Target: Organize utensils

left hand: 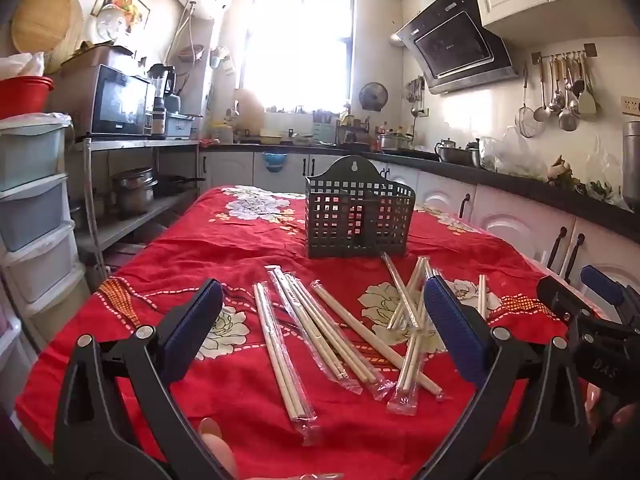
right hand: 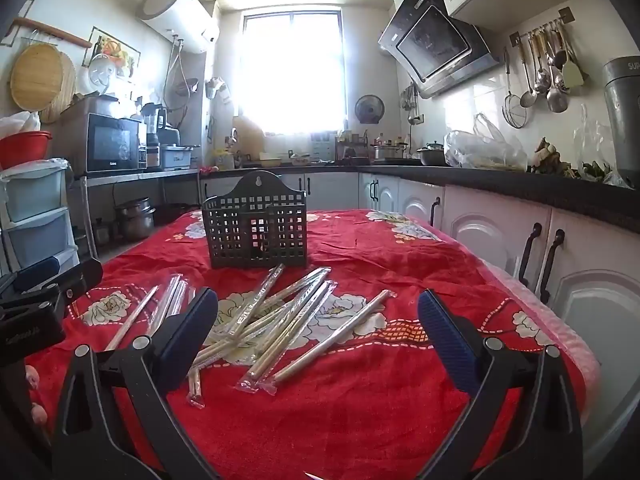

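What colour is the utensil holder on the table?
Dark green utensil holder, clearest in the left wrist view.

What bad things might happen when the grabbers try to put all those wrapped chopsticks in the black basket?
1. The wrapped chopsticks lie crossed in a heap, so lifting one pair may drag or scatter the others.
2. Their plastic sleeves look slick and the sticks are thin; a pair could slip from the jaws.
3. The dark basket stands free on the wrinkled red tablecloth, so a bump might tip it.
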A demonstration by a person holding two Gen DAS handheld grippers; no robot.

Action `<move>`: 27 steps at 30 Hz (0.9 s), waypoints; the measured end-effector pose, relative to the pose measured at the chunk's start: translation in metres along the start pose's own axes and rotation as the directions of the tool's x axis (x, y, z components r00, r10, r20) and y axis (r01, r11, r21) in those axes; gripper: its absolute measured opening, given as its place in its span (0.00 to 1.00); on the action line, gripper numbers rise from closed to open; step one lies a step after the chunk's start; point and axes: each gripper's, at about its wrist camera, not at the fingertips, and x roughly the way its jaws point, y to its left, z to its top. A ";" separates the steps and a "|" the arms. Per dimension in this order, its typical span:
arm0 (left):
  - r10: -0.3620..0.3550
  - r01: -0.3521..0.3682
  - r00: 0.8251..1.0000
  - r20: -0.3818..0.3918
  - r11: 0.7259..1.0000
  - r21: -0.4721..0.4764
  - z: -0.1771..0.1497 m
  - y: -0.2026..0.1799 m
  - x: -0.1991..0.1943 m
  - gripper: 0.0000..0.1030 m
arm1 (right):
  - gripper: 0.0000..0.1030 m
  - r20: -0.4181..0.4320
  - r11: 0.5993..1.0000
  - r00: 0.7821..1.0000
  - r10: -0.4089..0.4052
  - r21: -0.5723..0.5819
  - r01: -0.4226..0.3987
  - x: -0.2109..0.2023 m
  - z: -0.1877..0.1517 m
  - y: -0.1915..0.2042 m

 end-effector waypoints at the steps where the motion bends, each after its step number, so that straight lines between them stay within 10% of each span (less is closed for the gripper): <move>1: 0.000 0.000 1.000 0.005 1.000 -0.001 0.000 0.000 0.000 0.90 | 0.94 0.017 1.000 1.000 -0.002 0.006 0.002 -0.002 0.000 -0.001; 27: -0.002 0.002 1.000 0.000 1.000 -0.008 -0.001 0.000 0.001 0.90 | 0.94 -0.002 1.000 1.000 -0.002 -0.003 0.002 0.000 0.002 0.004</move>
